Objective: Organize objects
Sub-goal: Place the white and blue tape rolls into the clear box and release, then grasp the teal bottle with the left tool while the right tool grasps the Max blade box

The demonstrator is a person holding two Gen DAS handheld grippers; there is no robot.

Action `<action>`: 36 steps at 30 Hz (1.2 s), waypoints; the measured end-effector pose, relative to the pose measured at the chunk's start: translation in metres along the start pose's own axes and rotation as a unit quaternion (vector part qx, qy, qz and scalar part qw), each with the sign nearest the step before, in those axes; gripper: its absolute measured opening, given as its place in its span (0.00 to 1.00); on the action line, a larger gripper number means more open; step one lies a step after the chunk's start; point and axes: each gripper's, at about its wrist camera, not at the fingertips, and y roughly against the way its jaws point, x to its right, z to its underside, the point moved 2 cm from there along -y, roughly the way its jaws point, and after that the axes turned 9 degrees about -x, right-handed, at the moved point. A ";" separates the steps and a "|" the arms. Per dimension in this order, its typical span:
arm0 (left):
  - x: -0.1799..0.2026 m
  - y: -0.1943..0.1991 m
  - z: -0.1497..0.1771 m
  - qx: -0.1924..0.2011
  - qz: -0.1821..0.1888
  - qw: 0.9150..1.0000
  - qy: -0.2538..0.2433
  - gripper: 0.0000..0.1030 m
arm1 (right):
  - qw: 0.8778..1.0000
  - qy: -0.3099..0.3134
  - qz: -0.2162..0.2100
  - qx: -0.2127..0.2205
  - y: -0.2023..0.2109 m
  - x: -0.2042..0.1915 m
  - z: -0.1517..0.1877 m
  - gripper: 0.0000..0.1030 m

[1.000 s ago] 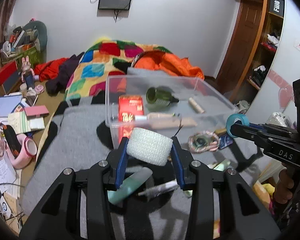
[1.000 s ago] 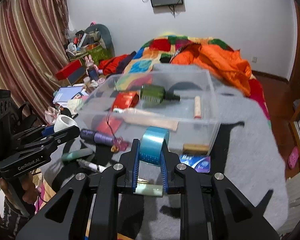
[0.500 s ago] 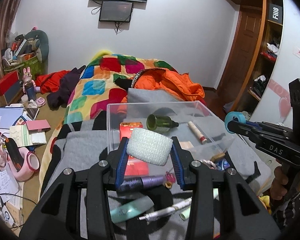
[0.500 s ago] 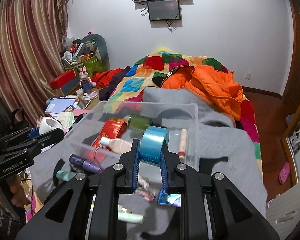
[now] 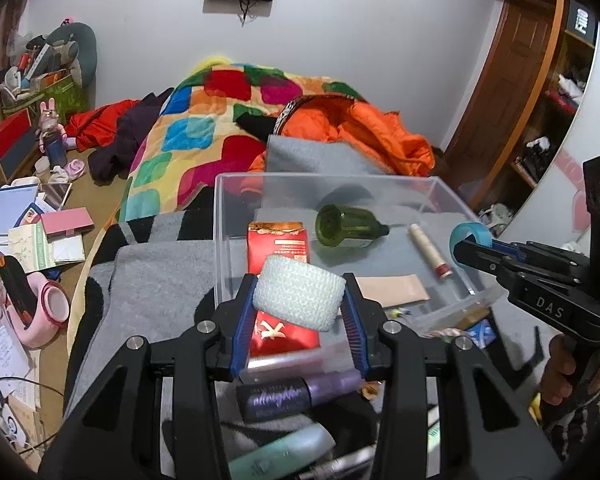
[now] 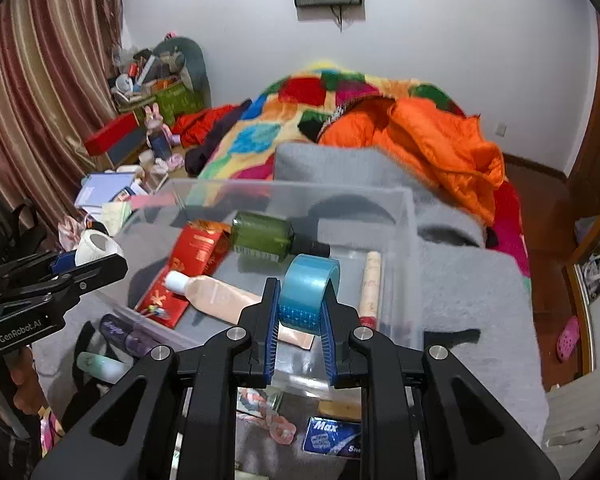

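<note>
Left wrist view: the left gripper (image 5: pixel 299 300) has its blue pads clamped on a white woven bandage roll (image 5: pixel 299 297), held above the near edge of a clear rectangular plastic bin (image 5: pixel 384 178) that sits on a grey blanket (image 5: pixel 156 276). Inside the bin, from left to right, lie a red foil packet (image 5: pixel 278 246), a dark green glass bottle (image 5: pixel 348 226) on its side, a flat beige tube (image 5: pixel 392 290) and a slim cream stick with a red end (image 5: pixel 428 250). At the far right the right gripper (image 5: pixel 466 242) pinches a roll of blue tape (image 5: pixel 470 234) over the bin's right wall. In the right wrist view, the same tape (image 6: pixel 309 294) is squeezed upright between that gripper's pads, above the bin's near side. Outside the bin, a purple spray bottle (image 5: pixel 300 394) and a mint tube (image 5: pixel 284 454) lie on the blanket.
</note>
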 end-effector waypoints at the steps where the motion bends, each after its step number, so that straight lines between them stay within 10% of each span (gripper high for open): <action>1: 0.000 -0.004 -0.001 -0.005 0.002 1.000 0.001 0.39 | 1.000 -0.003 0.000 -0.008 -0.005 0.000 -0.001 0.16; 11: 0.004 -0.013 -0.004 -0.012 -0.001 1.000 -0.006 0.40 | 1.000 0.003 0.017 -0.026 -0.017 -0.001 0.001 0.17; 36: -0.016 0.042 0.050 0.009 -0.035 0.999 -0.023 0.74 | 0.998 0.005 0.040 0.050 0.050 0.002 0.032 0.60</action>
